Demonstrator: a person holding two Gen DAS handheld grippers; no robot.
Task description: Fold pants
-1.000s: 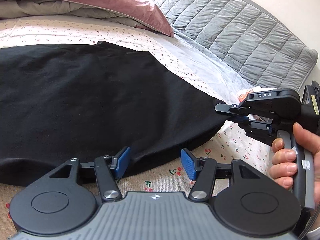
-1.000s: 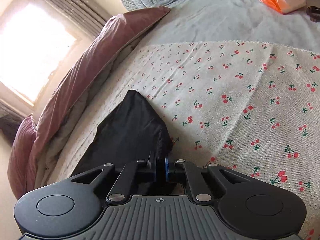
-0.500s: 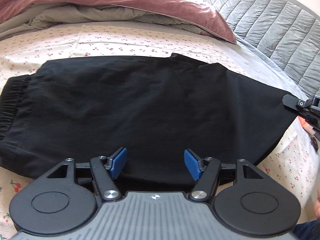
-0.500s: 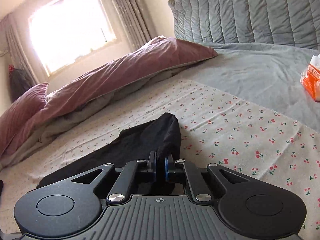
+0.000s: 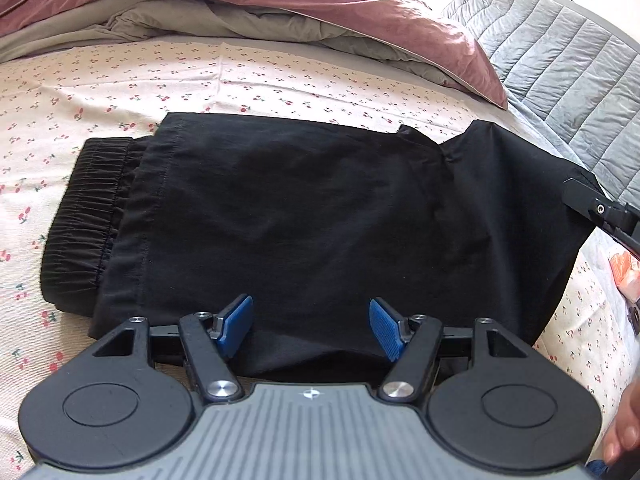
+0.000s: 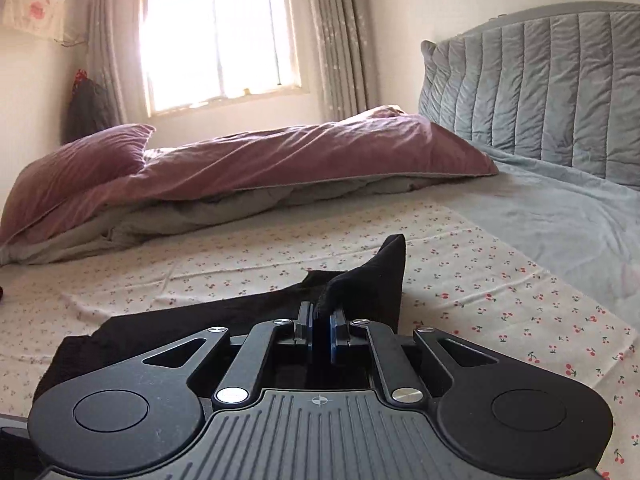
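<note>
Black pants [image 5: 304, 216] lie folded across the cherry-print sheet [image 5: 280, 88], elastic waistband [image 5: 84, 216] at the left. My left gripper [image 5: 310, 326] hovers over their near edge, blue pads wide apart, gripping nothing. At the right edge of that view the right gripper's fingers [image 5: 592, 204] pinch the raised right end of the pants. In the right wrist view my right gripper [image 6: 321, 326] is shut on a bunched fold of the black pants [image 6: 368, 284], which stands up in a peak in front of the pads.
A mauve duvet [image 5: 280, 4] and pillow [image 6: 80, 164] are piled along the far side. A grey quilted headboard [image 6: 540, 88] rises at the right over a grey sheet [image 6: 568, 216]. An orange packet [image 5: 626, 276] lies near the right edge. A hand [image 5: 624, 424] shows bottom right.
The right gripper has rolled and carried the pants' end leftward over the garment. The left view has swung left, so the waistband now shows and the near edge lies under its open pads.
</note>
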